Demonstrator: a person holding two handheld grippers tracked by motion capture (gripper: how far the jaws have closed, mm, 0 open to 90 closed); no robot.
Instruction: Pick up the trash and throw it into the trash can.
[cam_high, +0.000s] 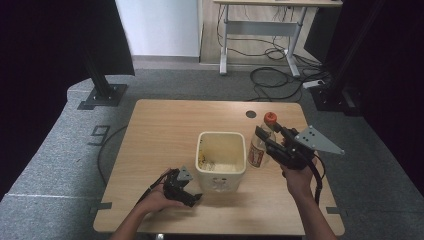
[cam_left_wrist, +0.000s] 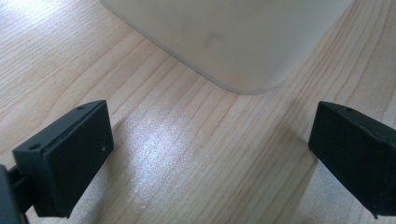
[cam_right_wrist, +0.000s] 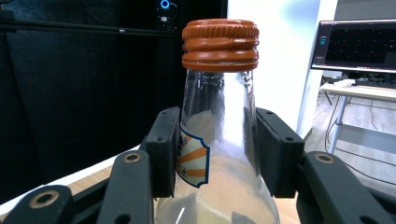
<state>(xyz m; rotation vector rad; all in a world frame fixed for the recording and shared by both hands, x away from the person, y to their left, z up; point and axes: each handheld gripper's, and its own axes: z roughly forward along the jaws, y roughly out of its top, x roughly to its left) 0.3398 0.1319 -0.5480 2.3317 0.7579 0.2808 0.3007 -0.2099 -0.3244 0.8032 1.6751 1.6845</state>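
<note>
A clear glass bottle (cam_high: 261, 146) with an orange cap (cam_high: 270, 118) stands just right of a cream plastic bin (cam_high: 221, 178) at the table's middle. My right gripper (cam_high: 268, 140) is shut on the bottle's shoulder; in the right gripper view the pads (cam_right_wrist: 166, 149) press both sides of the bottle (cam_right_wrist: 219, 154) below the cap (cam_right_wrist: 220, 44). My left gripper (cam_high: 194, 198) rests low on the table at the bin's near left corner, open, with bare wood between its jaws. The left gripper (cam_left_wrist: 210, 158) faces the bin's rounded corner (cam_left_wrist: 233, 42).
The wooden table (cam_high: 165, 130) has a round grommet hole (cam_high: 251, 114) near its far edge. The bin holds some scraps at its bottom. Beyond the table lie grey carpet, black stand bases (cam_high: 102, 95), cables and a white desk frame (cam_high: 260, 30).
</note>
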